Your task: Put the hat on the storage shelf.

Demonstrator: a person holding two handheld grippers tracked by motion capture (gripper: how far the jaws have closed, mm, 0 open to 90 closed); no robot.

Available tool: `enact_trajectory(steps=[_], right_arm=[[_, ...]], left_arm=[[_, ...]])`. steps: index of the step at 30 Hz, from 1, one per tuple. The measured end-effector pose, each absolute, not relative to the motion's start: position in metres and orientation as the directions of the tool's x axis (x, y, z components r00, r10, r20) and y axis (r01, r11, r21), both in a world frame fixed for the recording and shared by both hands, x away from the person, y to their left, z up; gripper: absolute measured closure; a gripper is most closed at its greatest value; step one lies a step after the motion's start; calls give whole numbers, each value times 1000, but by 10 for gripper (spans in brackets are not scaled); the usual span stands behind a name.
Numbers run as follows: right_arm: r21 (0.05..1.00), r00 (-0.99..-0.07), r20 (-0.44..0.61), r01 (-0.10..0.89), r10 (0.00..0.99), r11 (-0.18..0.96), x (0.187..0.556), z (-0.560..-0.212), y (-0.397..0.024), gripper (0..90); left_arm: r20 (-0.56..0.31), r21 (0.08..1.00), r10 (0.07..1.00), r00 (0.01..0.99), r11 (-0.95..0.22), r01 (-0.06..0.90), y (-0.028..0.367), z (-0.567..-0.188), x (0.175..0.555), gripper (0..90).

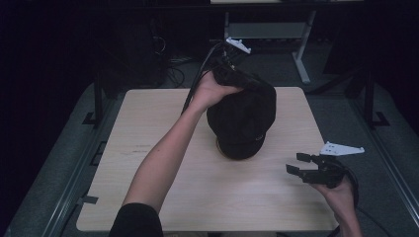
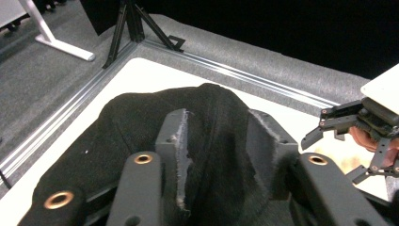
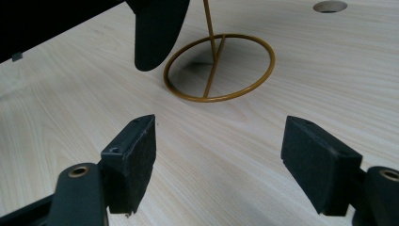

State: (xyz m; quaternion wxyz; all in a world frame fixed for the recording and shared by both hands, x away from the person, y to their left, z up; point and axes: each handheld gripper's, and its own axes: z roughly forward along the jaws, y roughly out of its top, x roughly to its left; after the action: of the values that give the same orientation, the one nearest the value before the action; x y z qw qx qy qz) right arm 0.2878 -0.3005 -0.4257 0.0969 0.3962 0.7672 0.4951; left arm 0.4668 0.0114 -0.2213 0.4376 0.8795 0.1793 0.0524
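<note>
The black cap (image 1: 241, 118) sits at frame centre on a gold wire stand (image 3: 219, 66), so its brim hangs free. The left gripper (image 2: 221, 155) rests on its crown, jaws spread with fabric between them, pads apparently loose. The right gripper (image 1: 300, 165), lower right, waits spread and empty above the table (image 1: 148, 148).

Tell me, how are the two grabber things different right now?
The left gripper is up at the black cap, its jaws either side of the fabric; the right gripper has nothing between its jaws. The left gripper sits over the table's far side, the right gripper near its right edge. Both are black, hand-held, with jaws apart.
</note>
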Motion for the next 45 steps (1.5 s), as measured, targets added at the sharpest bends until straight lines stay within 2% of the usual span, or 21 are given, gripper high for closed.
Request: enact_trajectory(steps=[11,45], right_arm=[[834,-660,238,515,712,199,289,-426,-300,252],[824,-650,222,524,726,217,291,-430,-293,214]], left_arm=[[-41,786,368,929,-563,258,26,-215,458,534],[-69,806,419,905,-511,298,82,-222,435,408]])
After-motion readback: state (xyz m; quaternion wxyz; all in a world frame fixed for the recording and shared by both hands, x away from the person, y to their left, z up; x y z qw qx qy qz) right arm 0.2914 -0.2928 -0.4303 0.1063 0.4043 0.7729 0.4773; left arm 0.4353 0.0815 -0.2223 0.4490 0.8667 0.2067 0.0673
